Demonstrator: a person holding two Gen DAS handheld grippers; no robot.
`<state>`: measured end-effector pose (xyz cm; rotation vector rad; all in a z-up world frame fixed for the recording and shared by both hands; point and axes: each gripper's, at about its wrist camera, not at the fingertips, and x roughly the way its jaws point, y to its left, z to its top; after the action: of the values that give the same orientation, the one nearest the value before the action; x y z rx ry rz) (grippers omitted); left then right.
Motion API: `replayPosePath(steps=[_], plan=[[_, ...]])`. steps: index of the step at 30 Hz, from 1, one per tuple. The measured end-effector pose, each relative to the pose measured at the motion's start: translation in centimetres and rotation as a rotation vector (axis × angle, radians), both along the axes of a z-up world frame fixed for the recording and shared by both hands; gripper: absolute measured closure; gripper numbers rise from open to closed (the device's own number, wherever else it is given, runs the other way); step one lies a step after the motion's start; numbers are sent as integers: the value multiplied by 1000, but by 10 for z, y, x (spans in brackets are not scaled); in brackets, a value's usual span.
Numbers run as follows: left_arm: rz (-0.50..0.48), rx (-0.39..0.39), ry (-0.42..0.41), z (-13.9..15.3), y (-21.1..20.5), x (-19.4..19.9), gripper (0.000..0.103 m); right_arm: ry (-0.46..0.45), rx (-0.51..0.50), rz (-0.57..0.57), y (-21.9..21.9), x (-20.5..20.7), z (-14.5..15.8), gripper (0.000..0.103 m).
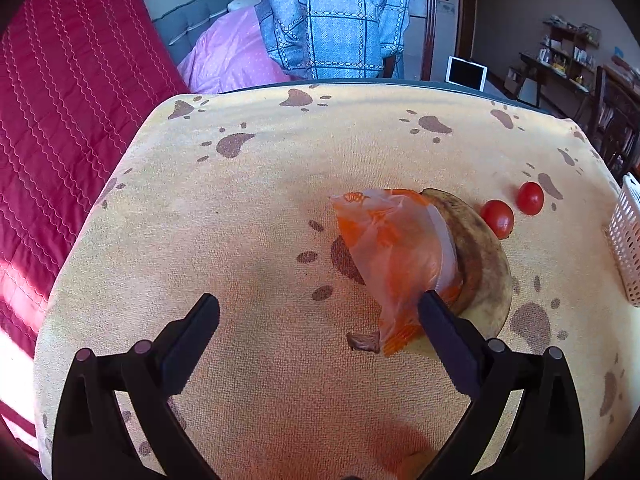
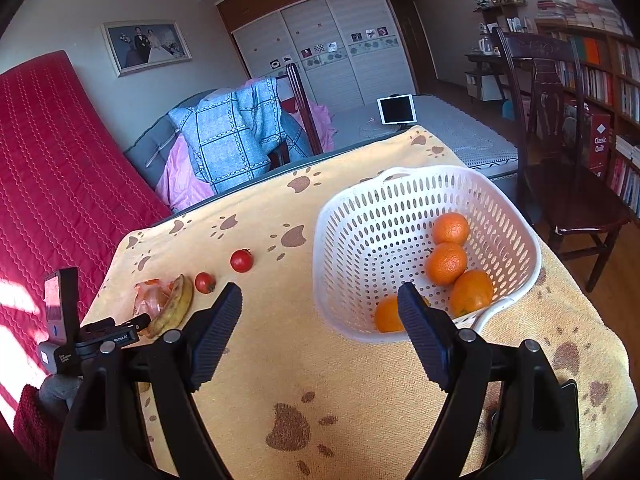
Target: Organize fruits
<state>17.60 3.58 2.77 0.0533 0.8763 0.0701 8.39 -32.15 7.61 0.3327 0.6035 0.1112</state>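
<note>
A spotted brown-yellow banana (image 1: 482,256) lies on the paw-print cloth (image 1: 248,208), partly under a crumpled orange plastic bag (image 1: 392,248). Two red tomatoes (image 1: 497,218) (image 1: 530,198) rest just beyond it. My left gripper (image 1: 318,302) is open; its right finger touches or overlaps the bag's near edge, nothing sits between the fingers. In the right wrist view the white perforated basket (image 2: 360,208) holds several oranges (image 2: 446,263). My right gripper (image 2: 320,294) hangs open at the basket's near rim, empty. The banana (image 2: 174,308), bag (image 2: 150,294) and tomatoes (image 2: 205,282) (image 2: 241,261) lie to its left.
A red quilted bed cover (image 1: 60,120) runs along the table's left side. A chair draped with a blue checked blanket (image 1: 332,24) stands behind the table. A dark wooden chair (image 2: 560,168) and bookshelves (image 2: 612,80) are at the right. The basket's corner (image 1: 628,240) shows at the left view's right edge.
</note>
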Motion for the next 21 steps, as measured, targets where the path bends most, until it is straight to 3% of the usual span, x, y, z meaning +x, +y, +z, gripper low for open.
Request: replayPosePath(steps=[5, 8, 16, 21], plan=[[-25, 0, 42, -6, -13, -5, 5, -1, 1, 0, 0, 0, 0, 22], [-26, 49, 22, -5, -23, -11, 5, 0, 2, 0, 0, 0, -1, 22], [-75, 28, 55, -5, -38, -12, 5, 2, 0, 3, 2, -1, -1, 22], [-83, 49, 33, -2, -41, -8, 5, 4, 0, 2, 1, 0, -2, 22]])
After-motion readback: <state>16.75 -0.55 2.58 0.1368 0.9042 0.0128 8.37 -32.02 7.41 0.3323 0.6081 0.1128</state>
